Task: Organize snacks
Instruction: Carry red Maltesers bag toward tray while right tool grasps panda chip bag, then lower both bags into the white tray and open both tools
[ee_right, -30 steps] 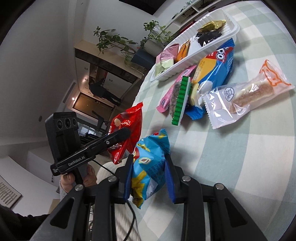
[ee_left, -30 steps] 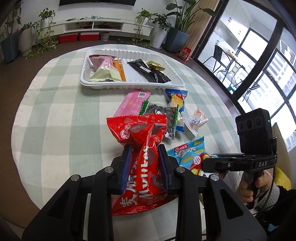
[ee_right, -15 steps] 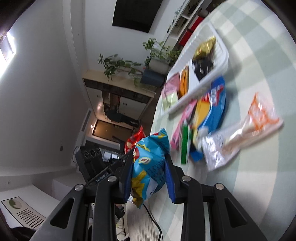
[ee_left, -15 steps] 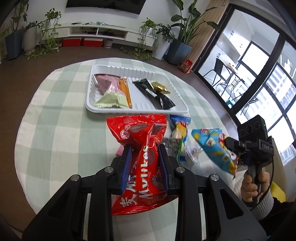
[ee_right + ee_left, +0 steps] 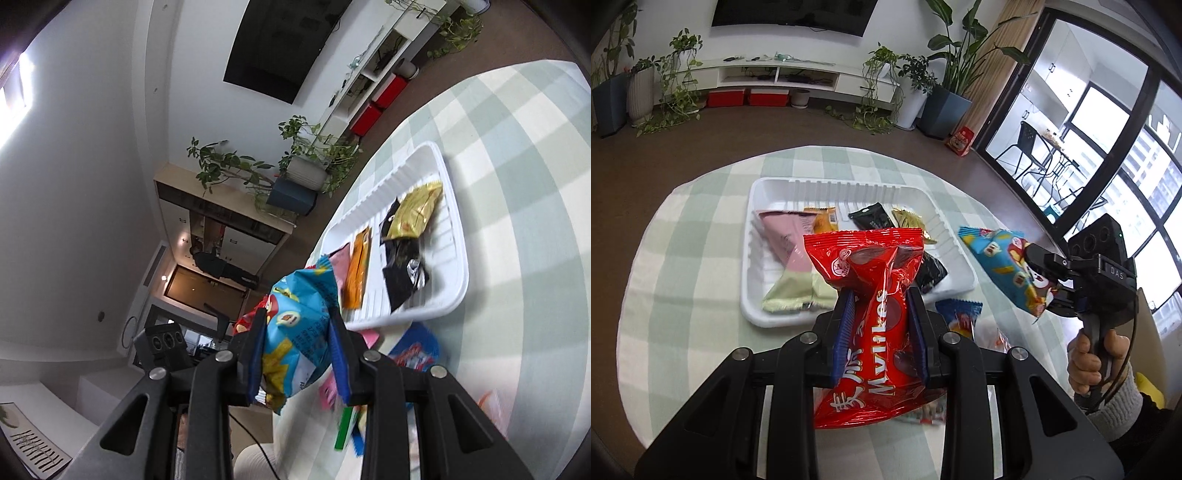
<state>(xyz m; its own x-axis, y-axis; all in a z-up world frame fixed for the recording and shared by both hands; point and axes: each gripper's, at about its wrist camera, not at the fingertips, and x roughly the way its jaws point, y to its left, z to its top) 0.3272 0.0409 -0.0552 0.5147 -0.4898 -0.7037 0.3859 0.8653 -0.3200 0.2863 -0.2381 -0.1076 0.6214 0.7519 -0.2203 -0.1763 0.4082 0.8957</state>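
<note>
Broadly, a round table with a pale green checked cloth (image 5: 683, 258) fills the scene, and a white ribbed tray (image 5: 753, 288) sits toward its far side. Inside the tray lie a pink packet (image 5: 783, 236), a light green packet (image 5: 790, 295), an orange packet (image 5: 356, 273), black packets (image 5: 404, 273) and a gold packet (image 5: 417, 212). The left gripper (image 5: 881, 332) pinches a red Mylikes bag (image 5: 875, 306), held in the air above the tray's near edge. The right gripper (image 5: 297, 354) clamps a blue snack bag (image 5: 299, 325), lifted off the table just right of the tray. More loose packets lie on the cloth near the tray, among them a blue one (image 5: 415, 350).
</note>
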